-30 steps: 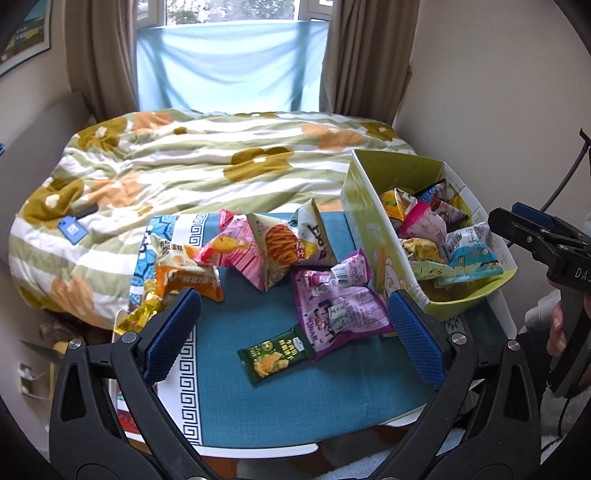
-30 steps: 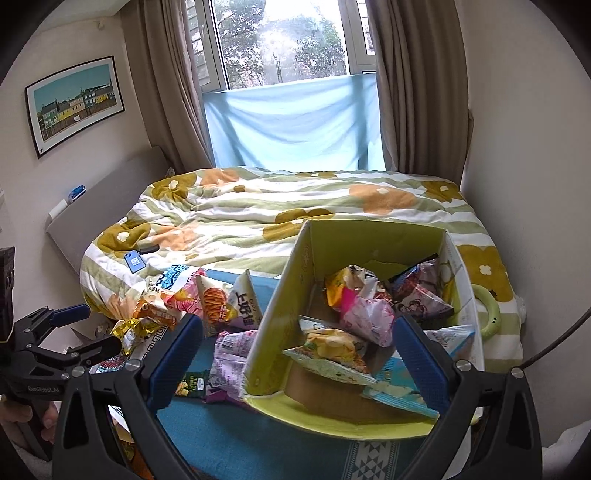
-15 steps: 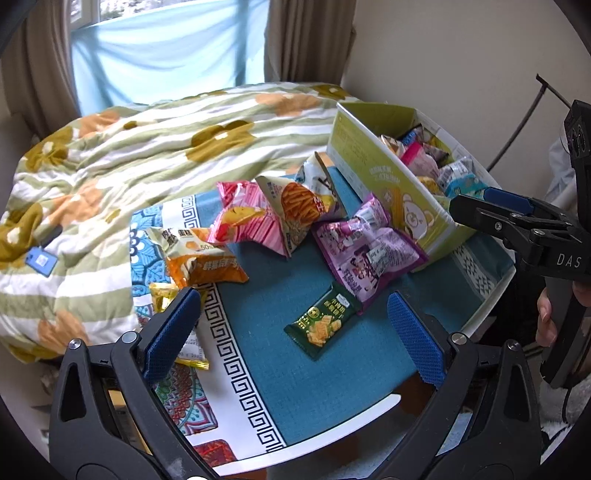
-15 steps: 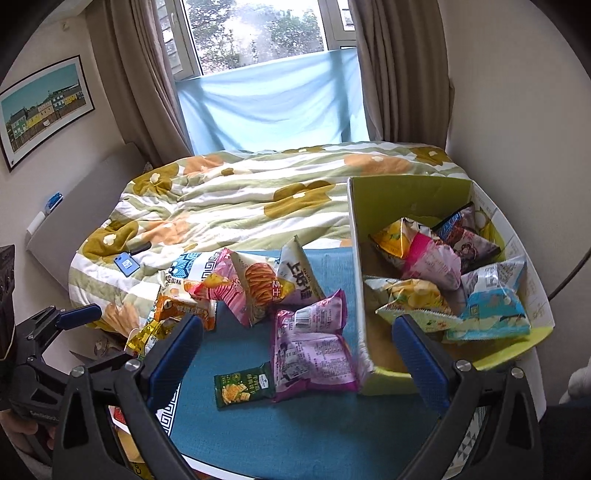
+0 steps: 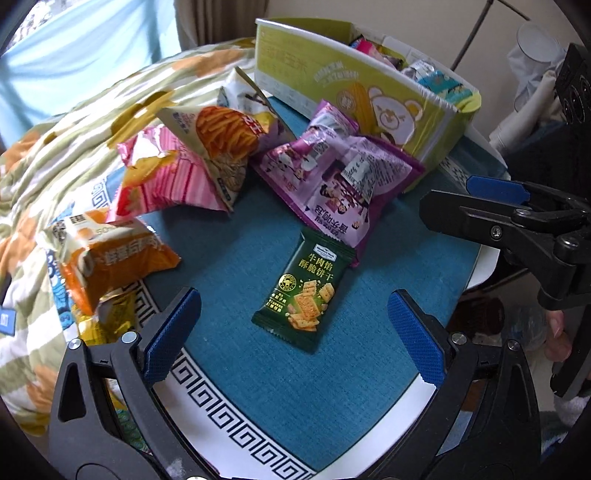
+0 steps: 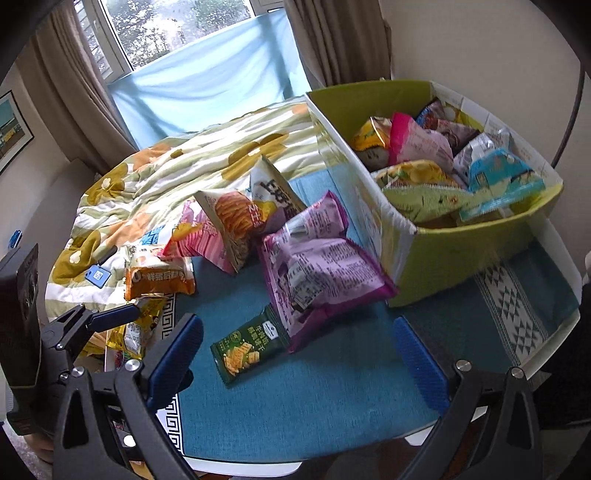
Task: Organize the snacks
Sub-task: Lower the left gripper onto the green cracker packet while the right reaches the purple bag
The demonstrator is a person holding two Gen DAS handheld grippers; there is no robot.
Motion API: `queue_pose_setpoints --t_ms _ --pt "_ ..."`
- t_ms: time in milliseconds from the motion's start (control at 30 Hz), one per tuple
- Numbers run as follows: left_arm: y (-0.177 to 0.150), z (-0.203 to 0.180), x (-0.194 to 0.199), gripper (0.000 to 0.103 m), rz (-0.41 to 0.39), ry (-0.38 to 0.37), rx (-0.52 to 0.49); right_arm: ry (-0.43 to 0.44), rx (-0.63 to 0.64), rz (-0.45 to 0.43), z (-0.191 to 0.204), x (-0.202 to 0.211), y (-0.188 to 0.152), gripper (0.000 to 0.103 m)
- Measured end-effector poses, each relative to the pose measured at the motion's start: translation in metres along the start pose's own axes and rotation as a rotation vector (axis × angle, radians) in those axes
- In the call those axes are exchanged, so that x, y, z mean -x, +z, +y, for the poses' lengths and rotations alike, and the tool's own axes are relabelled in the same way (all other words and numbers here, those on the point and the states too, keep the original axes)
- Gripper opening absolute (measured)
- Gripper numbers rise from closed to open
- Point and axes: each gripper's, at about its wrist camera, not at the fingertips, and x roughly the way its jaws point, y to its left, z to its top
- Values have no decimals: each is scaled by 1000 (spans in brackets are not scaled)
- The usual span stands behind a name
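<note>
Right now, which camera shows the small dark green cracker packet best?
The left wrist view: the small dark green cracker packet lies centred, front facing up, print readable. The right wrist view shows it smaller, tilted, its top corner under the purple snack bag.

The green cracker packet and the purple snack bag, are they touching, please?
Touching. In the left wrist view the green cracker packet's top edge slips under the purple snack bag's lower edge, with no blue cloth between.

Floral bed (image 6: pixel 192 162) below curtained window (image 6: pixel 166 29)
</note>
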Motion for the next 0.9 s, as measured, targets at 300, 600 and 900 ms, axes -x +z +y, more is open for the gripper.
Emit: queue_pose_setpoints --t_ms 300,600,900 --pt "-7 -7 -65 85 61 22 -65 38 -71 -20 -21 -45 -14 102" --pt "2 -4 -75 69 29 106 3 56 -52 -16 -25 -62 -15 102" --pt "2 12 -70 63 39 149 77 66 -38 -4 -19 -80 -13 102"
